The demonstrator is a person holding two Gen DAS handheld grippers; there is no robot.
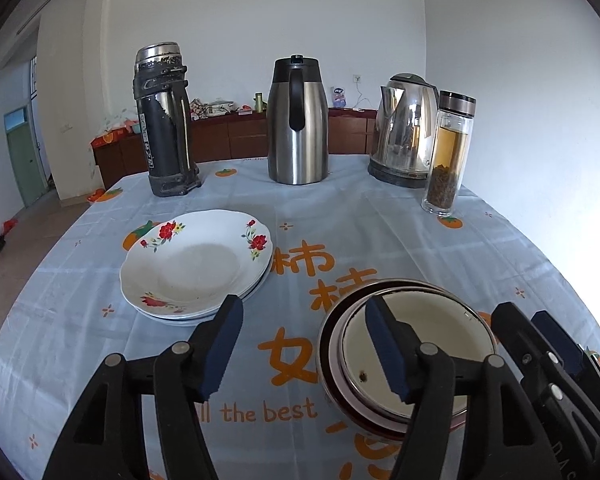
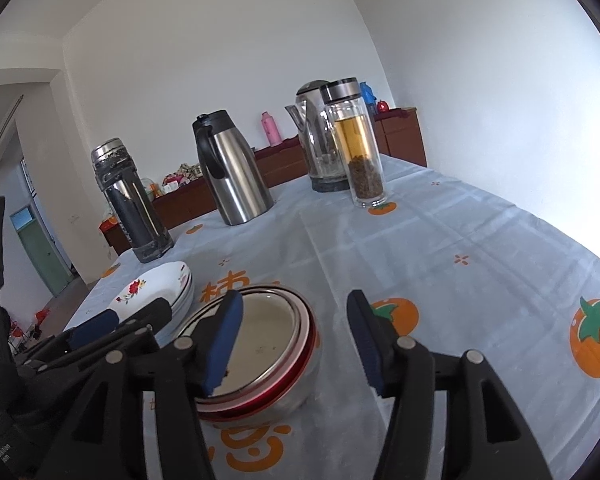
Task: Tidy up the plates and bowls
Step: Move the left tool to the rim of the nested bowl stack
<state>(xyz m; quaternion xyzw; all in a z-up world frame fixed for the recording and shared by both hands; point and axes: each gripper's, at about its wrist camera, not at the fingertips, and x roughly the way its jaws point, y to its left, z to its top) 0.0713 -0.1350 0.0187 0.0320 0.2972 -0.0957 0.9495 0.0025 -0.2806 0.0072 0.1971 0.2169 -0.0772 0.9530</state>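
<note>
**Releasing and clearing the stacked bowls**

Status. The plates [image 1: 196,268] lie stacked, floral one on top, on the left part of the tablecloth [image 1: 380,232]. The bowls [image 2: 260,356] are nested just to their right: a cream enamel bowl sits inside a red-rimmed one, which sits in a steel outer bowl. Both piles appear complete; no loose dish shows on the table.

Gripper state. The left gripper [image 1: 304,344] is about half open and holds nothing. One of its pads is in line with the near edge of the plates, the other over the bowls' left rim. The right gripper [image 2: 296,340] is likewise about half open and empty. Its left pad lies across the near rim of the bowls, its right pad over bare cloth. Whether either pad touches a rim cannot be told from these angles.

Procedure, as judged.
1. Confirm that no pad bears on a rim before moving.
2. Withdraw each gripper back and upward along its own line. Do not sweep sideways: the nested bowls would probably slide on the cloth or rattle out of centre.
3. Keep the two grippers apart; they sit close together at the bowls.
4. Stay clear of the glass bottle [image 2: 360,148] and the jug [image 1: 298,124] at the far side.
</note>
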